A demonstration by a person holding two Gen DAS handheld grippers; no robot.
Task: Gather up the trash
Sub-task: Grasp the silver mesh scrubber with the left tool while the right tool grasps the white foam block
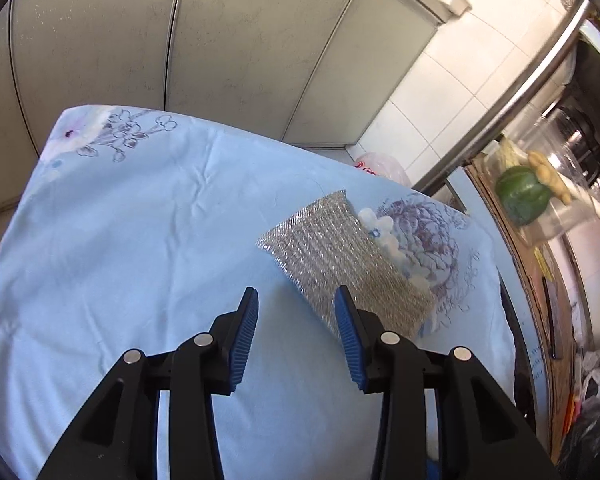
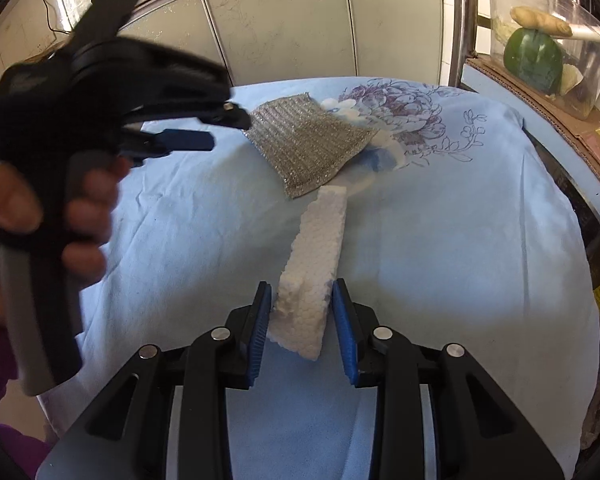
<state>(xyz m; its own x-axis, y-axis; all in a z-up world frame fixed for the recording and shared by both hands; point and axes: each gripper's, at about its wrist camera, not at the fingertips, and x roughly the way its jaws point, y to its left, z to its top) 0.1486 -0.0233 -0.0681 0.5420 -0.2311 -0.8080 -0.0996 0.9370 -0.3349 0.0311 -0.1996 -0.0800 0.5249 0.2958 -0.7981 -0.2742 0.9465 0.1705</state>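
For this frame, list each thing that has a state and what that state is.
Left gripper: open, empty, above the cloth beside the mesh.
Right gripper: shut on the foam strip's near end.
Foam strip: held, its far end at the mesh's edge.
Silver mesh: lying flat on the cloth, not gripped.
Blue cloth: spread out, wrinkled.
Clear container: open-topped, holding vegetables.

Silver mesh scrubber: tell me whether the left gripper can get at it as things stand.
Probably yes. The left gripper is open just short of the silver mesh scrubber, which lies flat on the blue floral cloth with nothing between them.
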